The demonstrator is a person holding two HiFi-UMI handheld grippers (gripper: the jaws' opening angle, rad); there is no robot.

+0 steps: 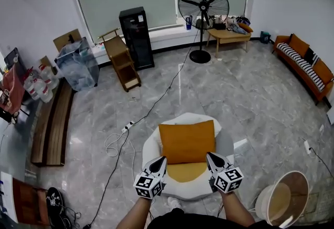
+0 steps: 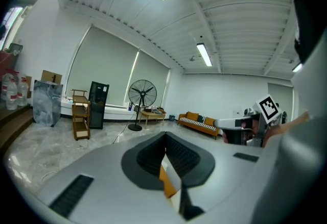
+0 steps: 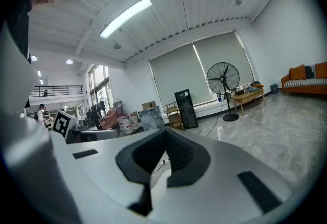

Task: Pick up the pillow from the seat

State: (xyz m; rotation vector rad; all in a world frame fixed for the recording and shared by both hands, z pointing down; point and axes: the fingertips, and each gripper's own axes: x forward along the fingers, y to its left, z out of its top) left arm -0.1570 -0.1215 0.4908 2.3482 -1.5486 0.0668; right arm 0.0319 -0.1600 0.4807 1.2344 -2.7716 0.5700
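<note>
The orange pillow is propped upright against the back of the white seat, above an orange seat pad, so its lower corners are exposed toward the front. The left gripper and right gripper are held one just beside each lower corner, probably so the pillow can be taken from both sides. Both pairs of jaws are pressed together with nothing gripped, and would have to be opened first.
</note>
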